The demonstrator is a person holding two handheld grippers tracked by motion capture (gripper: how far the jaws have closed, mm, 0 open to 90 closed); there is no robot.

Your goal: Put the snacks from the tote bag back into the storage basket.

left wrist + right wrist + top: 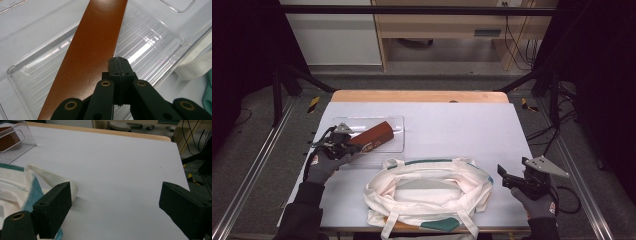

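My left gripper (119,63) is clamped on the brown case (92,50) in the clear tray (160,37); next, lift it toward the bag (432,192) at 4 o'clock, while my right gripper (115,207) waits with jaws apart.

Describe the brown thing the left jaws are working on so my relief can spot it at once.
On the white table, look at the far left part, where a clear plastic tray lies beyond the cream tote bag. The brown flat box lies slantwise in that tray, with the left gripper shut on its near edge. It is the one dark reddish-brown, opaque thing there.
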